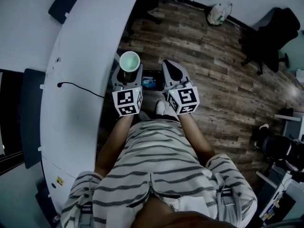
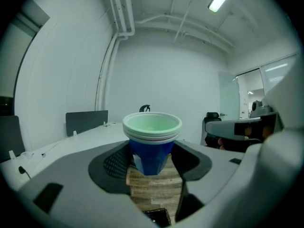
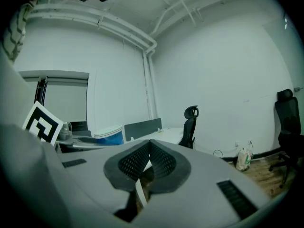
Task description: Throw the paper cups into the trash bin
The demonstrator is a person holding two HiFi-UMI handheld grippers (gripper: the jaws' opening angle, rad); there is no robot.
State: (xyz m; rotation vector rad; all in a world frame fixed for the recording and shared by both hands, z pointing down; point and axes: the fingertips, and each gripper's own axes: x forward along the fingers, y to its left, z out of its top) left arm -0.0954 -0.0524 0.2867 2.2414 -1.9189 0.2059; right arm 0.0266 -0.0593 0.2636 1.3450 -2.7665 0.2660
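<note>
Pads [image 2: 116,164] of the left claw [image 2: 152,151] pressed against both sides of a stack of paper cups [image 2: 152,141], gripping it around the blue lower body. The stack stood upright between the jaws. Its white nested rims rose clear above the claw, and the pale green inside of the top cup faced up. From the head view, the left claw [image 1: 129,70] pointed away from the person, with the stack [image 1: 129,61] at its far end.

The right claw [image 3: 149,146] was closed on nothing, its ribbed tips touching each other. It hung beside the left one at about the same height [image 1: 170,66], apart from the cups.

Below and between the two claws, a dark bin [image 1: 151,82] with something blue inside stood on the wooden floor [image 1: 209,70]. The cups were held to the left of the bin and a little beyond it, not straight over its opening. In the left gripper view, the bin's edge [image 2: 157,216] showed at the bottom, under the gap in the jaws.

Just left of the stack ran the curved edge of the white surface [image 1: 80,56], which carried a black cable [image 1: 78,85]. The cups were off that edge. Farther out, an office chair [image 1: 266,37] stood on the floor, and a bag [image 1: 217,14] sat by the wall.
</note>
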